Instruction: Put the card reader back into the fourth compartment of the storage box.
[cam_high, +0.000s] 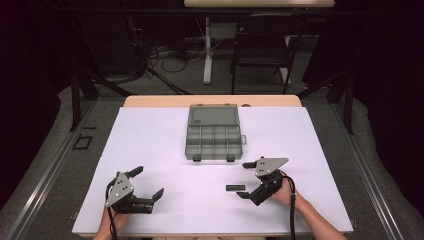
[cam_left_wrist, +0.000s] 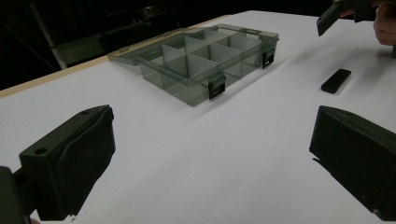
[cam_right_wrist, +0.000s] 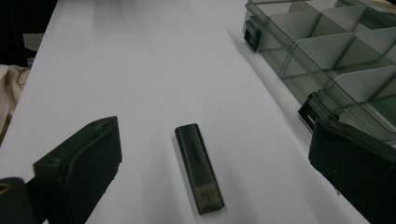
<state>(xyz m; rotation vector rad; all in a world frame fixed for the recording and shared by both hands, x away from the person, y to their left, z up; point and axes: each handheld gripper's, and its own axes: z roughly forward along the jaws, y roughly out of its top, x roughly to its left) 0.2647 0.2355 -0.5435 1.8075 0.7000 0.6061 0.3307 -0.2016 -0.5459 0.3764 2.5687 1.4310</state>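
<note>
A small flat black USB stick (cam_high: 236, 188) lies on the white-covered bench (cam_high: 150, 135), at about five o'clock from the open, smoky clear plastic compartment box (cam_high: 214, 141). The right claw (cam_high: 246, 179) sits just beside the stick at its three o'clock, jaws spread wide, holding nothing. The left claw (cam_high: 148, 183), well apart at nine o'clock, is likewise spread and empty.
</note>
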